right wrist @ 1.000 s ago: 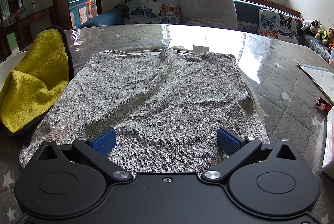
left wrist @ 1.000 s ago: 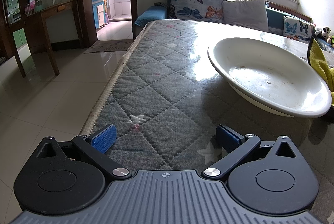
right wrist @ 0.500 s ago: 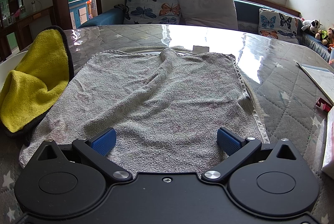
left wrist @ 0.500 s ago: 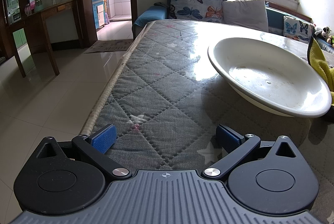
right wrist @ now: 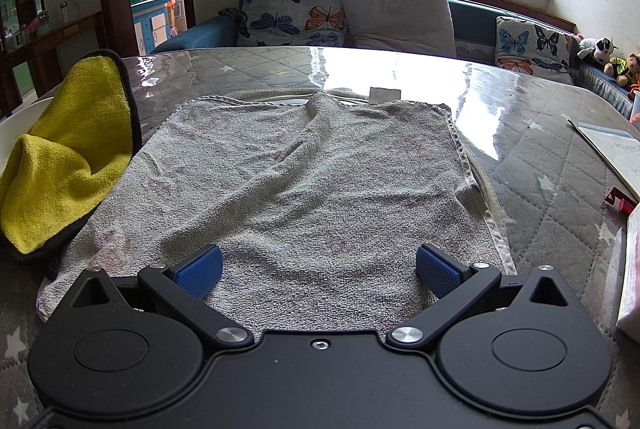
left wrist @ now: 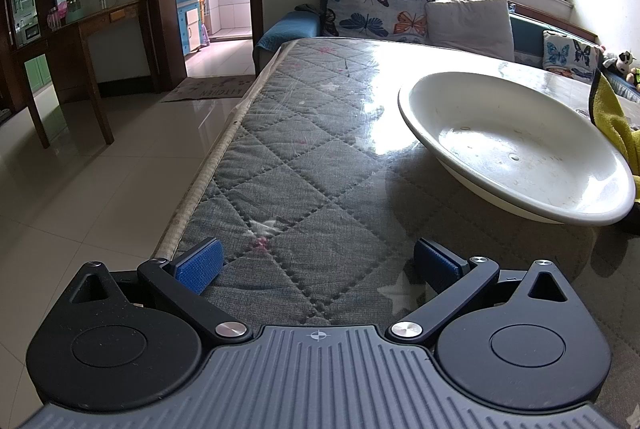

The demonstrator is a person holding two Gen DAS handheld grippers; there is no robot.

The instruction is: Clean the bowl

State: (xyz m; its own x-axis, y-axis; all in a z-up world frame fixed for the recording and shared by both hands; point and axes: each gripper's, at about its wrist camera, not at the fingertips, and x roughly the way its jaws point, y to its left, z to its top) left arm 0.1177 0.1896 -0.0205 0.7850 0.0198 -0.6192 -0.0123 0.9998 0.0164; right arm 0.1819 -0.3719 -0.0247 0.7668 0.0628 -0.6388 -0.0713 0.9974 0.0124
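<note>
A wide, shallow white bowl point(left wrist: 516, 145) with small specks inside rests on the quilted table at the right of the left wrist view; a sliver of its rim point(right wrist: 10, 133) shows at the left edge of the right wrist view. My left gripper point(left wrist: 318, 265) is open over bare tabletop, short of the bowl and to its left. A yellow cloth with dark backing point(right wrist: 68, 153) lies bunched between bowl and grey towel point(right wrist: 304, 189); its edge point(left wrist: 616, 121) peeks in behind the bowl. My right gripper point(right wrist: 318, 267) is open above the towel's near edge, empty.
The table point(left wrist: 304, 165) has a glossy clear cover; its left edge drops to a tiled floor point(left wrist: 100, 189). Papers point(right wrist: 608, 149) and a small red item point(right wrist: 620, 201) lie at the right. A sofa with cushions point(right wrist: 348, 17) runs behind the table.
</note>
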